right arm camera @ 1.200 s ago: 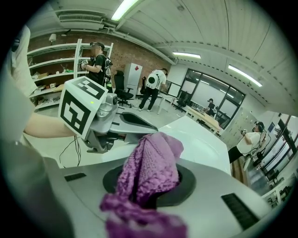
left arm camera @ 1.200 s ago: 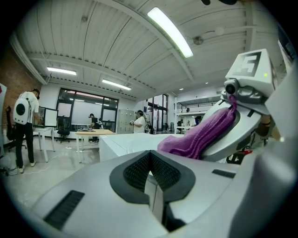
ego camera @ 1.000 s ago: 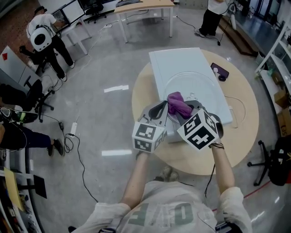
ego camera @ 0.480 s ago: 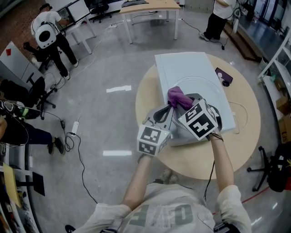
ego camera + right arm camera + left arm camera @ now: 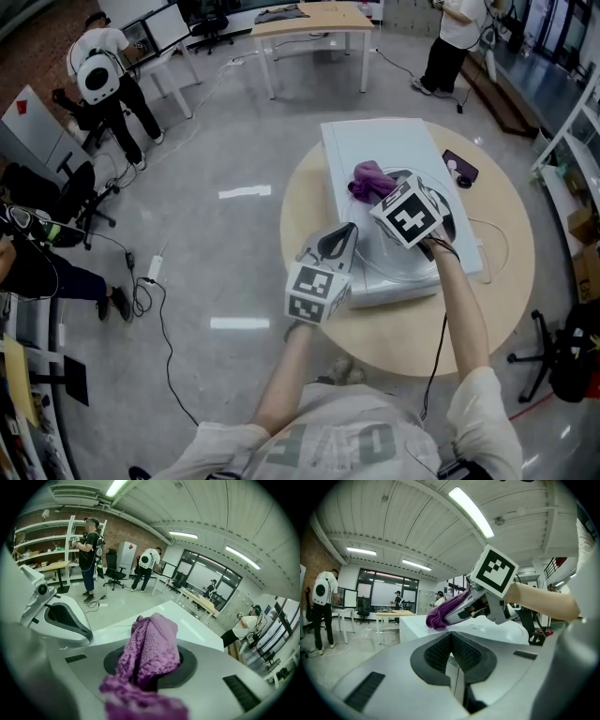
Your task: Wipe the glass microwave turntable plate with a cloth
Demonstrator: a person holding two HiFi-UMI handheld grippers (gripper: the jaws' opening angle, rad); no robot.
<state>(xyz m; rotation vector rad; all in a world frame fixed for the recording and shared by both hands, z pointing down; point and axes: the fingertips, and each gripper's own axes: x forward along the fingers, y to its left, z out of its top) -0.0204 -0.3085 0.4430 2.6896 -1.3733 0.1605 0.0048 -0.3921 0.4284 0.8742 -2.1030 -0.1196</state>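
Two grippers work over the round bench [image 5: 305,202] in the head view: the right gripper [image 5: 380,194] holds a purple cloth [image 5: 368,178] at the far rim of the glass plate [image 5: 403,262], which lies flat on a white box [image 5: 375,141], and the left gripper [image 5: 339,242] hangs at the box's left edge. Left gripper view: jaws together, nothing between them, cloth ahead and higher. Right gripper view: jaws clamped on the cloth, which bunches up between them.

The left gripper [image 5: 452,660] is seen with its jaws pressed together and nothing caught between them. Just beyond, a purple cloth [image 5: 439,616] is held by the right gripper [image 5: 461,612], below its marker cube [image 5: 493,570], above a white slab [image 5: 415,623]. People [image 5: 322,604] are seen standing far behind.
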